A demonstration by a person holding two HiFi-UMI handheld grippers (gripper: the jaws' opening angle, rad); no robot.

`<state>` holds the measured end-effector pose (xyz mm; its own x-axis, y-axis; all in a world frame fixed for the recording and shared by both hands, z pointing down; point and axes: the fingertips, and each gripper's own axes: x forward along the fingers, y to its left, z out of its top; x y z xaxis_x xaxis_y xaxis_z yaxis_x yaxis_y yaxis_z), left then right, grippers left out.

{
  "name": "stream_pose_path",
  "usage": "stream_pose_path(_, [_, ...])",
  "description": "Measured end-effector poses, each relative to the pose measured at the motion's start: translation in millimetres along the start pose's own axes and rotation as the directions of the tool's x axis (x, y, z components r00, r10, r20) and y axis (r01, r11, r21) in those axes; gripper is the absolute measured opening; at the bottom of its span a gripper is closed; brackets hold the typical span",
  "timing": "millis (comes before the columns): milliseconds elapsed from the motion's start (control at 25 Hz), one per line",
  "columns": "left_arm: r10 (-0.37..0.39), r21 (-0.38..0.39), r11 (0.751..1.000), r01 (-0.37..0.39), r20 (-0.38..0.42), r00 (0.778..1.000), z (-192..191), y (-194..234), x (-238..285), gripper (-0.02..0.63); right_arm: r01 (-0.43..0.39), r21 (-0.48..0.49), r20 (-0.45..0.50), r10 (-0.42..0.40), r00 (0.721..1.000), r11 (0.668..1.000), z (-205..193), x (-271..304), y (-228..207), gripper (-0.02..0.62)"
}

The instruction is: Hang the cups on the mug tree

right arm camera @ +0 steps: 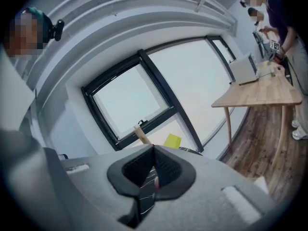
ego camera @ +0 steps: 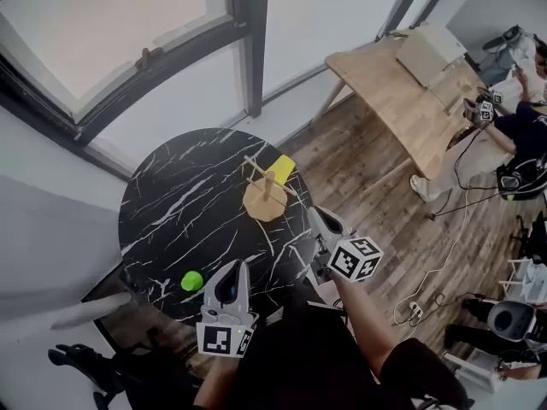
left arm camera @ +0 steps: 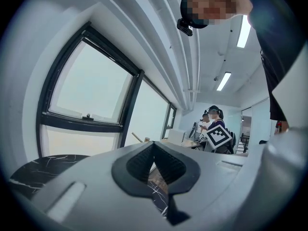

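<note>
Left gripper (ego camera: 233,266) and right gripper (ego camera: 313,213) both clamped empty; best open left, grab green cup (ego camera: 191,280) at its 9 o'clock, handle toward mug tree (ego camera: 267,192).

Black-framed windows (ego camera: 120,32) overlook a wood-plank floor (ego camera: 376,186) with a light wooden table (ego camera: 402,101).

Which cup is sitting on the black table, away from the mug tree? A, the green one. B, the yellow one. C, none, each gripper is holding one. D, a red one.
A: the green cup sits on the black marble table near the left gripper, while the yellow cup is up against the mug tree.
</note>
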<state>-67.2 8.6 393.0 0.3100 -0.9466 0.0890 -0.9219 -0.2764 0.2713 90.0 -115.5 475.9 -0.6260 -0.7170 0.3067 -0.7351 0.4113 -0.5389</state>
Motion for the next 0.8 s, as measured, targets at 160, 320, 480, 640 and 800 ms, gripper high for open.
stream_pose_path(160, [-0.025,0.009,1.000,0.025,0.005,1.000,2.2,8.9,-28.4,0.000,0.023,-0.060,0.019,-0.022,1.000,0.998,-12.4,-20.9,32.6,0.003])
stream_pose_path(320, [-0.061,0.022,0.998,0.061,-0.007,0.998,-4.0,19.1,-58.5,0.000,0.051,-0.111,0.042,-0.047,0.998,0.992,-33.9,-42.7,65.0,0.003])
stream_pose_path(480, [-0.080,0.042,0.996,0.081,-0.027,0.996,-13.8,30.7,-86.2,0.000,0.064,-0.113,0.056,-0.058,0.997,0.992,-63.5,-59.9,92.9,0.003])
stream_pose_path(640, [-0.084,0.053,0.995,0.088,-0.061,0.995,-30.9,39.8,-110.4,0.000,0.070,-0.149,0.056,-0.062,0.997,0.986,-96.3,-72.3,118.0,0.003])
stream_pose_path(800, [-0.083,0.084,0.992,0.090,-0.082,0.993,-55.3,48.1,-126.3,0.000,0.063,-0.240,0.049,-0.053,0.997,0.969,-126.3,-78.5,140.8,0.003])
